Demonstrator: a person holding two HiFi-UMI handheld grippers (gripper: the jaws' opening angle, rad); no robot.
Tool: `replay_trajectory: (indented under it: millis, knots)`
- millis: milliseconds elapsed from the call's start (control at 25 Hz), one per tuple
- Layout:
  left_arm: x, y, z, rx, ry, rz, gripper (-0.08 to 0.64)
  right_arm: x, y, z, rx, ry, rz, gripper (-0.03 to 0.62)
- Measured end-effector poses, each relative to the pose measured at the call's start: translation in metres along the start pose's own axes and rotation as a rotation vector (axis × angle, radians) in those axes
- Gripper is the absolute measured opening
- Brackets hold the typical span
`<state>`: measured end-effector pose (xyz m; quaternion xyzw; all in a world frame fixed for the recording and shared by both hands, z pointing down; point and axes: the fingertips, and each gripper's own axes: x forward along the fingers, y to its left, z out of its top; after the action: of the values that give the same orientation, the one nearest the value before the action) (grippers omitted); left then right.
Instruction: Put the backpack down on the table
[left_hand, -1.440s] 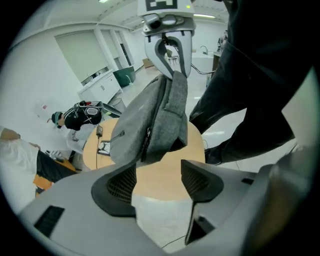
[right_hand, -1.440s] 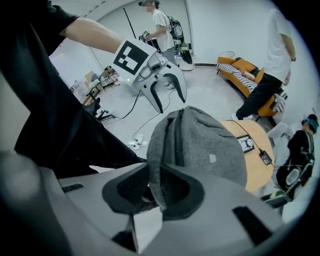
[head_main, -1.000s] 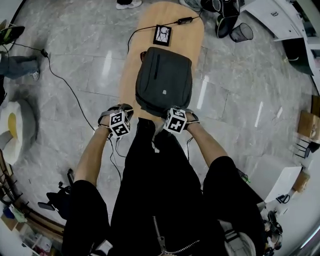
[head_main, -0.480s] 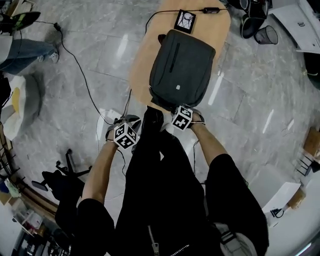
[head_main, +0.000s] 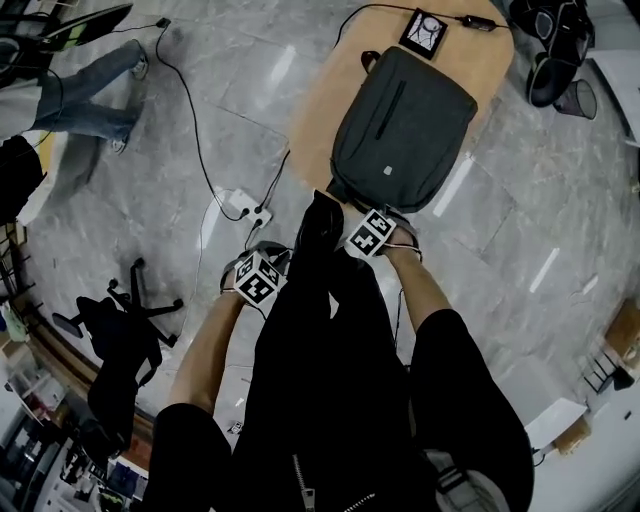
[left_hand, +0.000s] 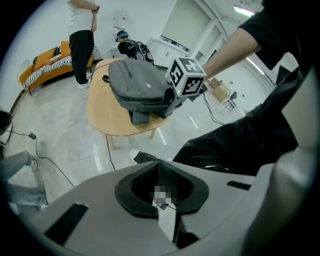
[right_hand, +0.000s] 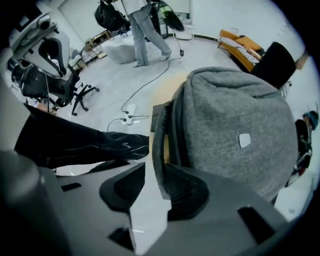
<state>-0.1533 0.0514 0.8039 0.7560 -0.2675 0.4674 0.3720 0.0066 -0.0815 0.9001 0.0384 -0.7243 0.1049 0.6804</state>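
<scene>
The dark grey backpack (head_main: 405, 130) lies flat on the oval wooden table (head_main: 320, 135). My right gripper (head_main: 372, 232) is at the backpack's near edge, pointing down. In the right gripper view its jaws (right_hand: 150, 170) are opening around a grey strap (right_hand: 159, 145) of the backpack (right_hand: 235, 130). The strap leans on the right pad and floor shows between it and the left pad. My left gripper (head_main: 255, 278) is off the table's near-left side, over the floor. Its jaws (left_hand: 161, 167) are shut with nothing between them. The left gripper view shows the backpack (left_hand: 137, 85) and the right gripper's marker cube (left_hand: 187, 77).
A black tablet-like device (head_main: 425, 30) with a cable lies at the table's far end. On the floor are a white power strip (head_main: 240, 205) with cables, an office chair (head_main: 115, 320), a mesh bin (head_main: 575, 100) and dark bags (head_main: 550, 30). A person (head_main: 90, 85) stands at far left.
My left gripper has drawn away from the backpack's near edge, to the left over the floor. The right gripper has stayed at that edge. The backpack still lies on the table.
</scene>
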Motion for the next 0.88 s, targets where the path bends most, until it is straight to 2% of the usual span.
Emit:
replay_trajectory:
  millis: [80,160,280,440,560,640,760,880]
  knots:
    - [0.002,-0.006,-0.006,-0.007,0.003,0.003,0.025,-0.002,0.002,0.004,-0.008,-0.012,-0.045,0.16]
    - [0.003,-0.011,-0.004,-0.017,-0.008,0.008,0.025,-0.015,-0.002,0.009,0.085,-0.083,-0.095,0.164]
    - [0.005,-0.013,0.005,-0.046,-0.026,0.04,0.025,-0.036,-0.015,-0.003,0.33,-0.16,-0.143,0.162]
    - [0.005,-0.007,0.023,-0.128,-0.039,0.135,0.025,-0.061,-0.025,-0.039,0.664,-0.239,-0.146,0.049]
    - [0.004,-0.013,0.039,-0.196,-0.105,0.141,0.025,-0.074,-0.014,-0.066,0.864,-0.295,-0.095,0.012]
    - [-0.002,-0.019,0.047,-0.228,-0.149,0.137,0.025,-0.086,-0.002,-0.078,0.942,-0.322,-0.065,0.011]
    - [-0.019,-0.037,0.052,-0.283,-0.186,0.147,0.025,-0.116,0.019,-0.093,1.004,-0.384,-0.067,0.011]
    - [-0.04,-0.055,0.058,-0.316,-0.231,0.172,0.025,-0.159,0.034,-0.1,1.048,-0.508,-0.097,0.011]
